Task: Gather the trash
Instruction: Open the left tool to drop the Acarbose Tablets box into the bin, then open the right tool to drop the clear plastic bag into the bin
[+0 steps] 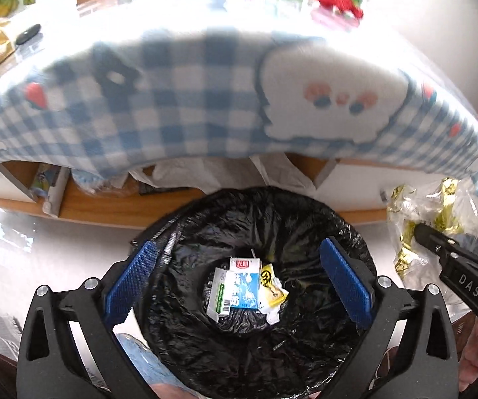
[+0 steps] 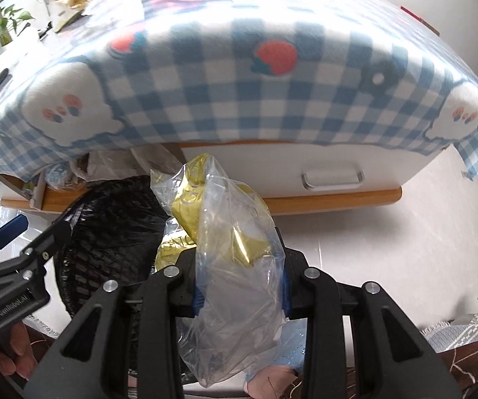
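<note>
Trash for this task is now a crumpled clear plastic bag with shiny gold foil wrappers inside, and the right gripper holds it, its blue pads closed narrowly on the thin film. The bag stands up between the fingers, with its long axis pointing away from the gripper, and it looks light, soft and noisy. A round bin lined with a wrinkled black plastic bag stands on the pale floor, just beside the held bag on its left side. So the right hand probably needs to carry the bag to the left, over the rim.

The left gripper hangs directly above the bin with its ribbed blue pads wide apart and nothing between them. At the bottom of the bin lie a blue and white milk carton, a small white and green cardboard box and a yellow crumpled paper wrapper. Behind the bin is a counter covered by a blue and white checked cloth.
</note>
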`<state>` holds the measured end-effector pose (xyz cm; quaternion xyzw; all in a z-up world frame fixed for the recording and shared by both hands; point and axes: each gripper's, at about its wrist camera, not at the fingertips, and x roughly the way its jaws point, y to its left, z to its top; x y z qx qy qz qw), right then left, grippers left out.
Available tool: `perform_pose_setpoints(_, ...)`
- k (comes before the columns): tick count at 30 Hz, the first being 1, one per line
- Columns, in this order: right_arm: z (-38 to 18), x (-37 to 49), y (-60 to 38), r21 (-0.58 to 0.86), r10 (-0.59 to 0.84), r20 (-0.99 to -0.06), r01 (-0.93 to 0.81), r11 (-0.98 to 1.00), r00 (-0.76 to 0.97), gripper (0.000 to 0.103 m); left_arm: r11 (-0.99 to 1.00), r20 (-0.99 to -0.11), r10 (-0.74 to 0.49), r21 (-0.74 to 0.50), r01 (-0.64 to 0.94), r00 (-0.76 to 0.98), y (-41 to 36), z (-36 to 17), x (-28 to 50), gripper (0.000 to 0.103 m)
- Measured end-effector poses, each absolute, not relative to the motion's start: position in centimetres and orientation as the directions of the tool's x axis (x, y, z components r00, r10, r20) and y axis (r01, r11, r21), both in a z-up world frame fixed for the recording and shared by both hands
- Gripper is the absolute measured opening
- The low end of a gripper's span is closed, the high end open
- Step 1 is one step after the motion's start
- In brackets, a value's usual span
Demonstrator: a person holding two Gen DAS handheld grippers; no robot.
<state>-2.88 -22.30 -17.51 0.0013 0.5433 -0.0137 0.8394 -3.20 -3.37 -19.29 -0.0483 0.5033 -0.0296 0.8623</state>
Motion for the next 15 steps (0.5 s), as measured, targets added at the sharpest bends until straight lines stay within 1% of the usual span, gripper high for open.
perform_pose_setpoints(8,-16.3,-3.0,-19.6,-0.001,0.008,-0.900,-0.021,1.000,0.435,0.032,0.997,-0.856,-0.057,-0.074,-0.012,0.513,-1.2,-18.4,-4.0,0.097)
perform_pose_setpoints(15,-16.5,-2.7,-16.9,0.009,0.032,-0.900,-0.056,0.998,0.434,0.032,0.995,-0.857,-0.036,-0.081,-0.065,0.513,1.6,-18.6,-3.9,0.097)
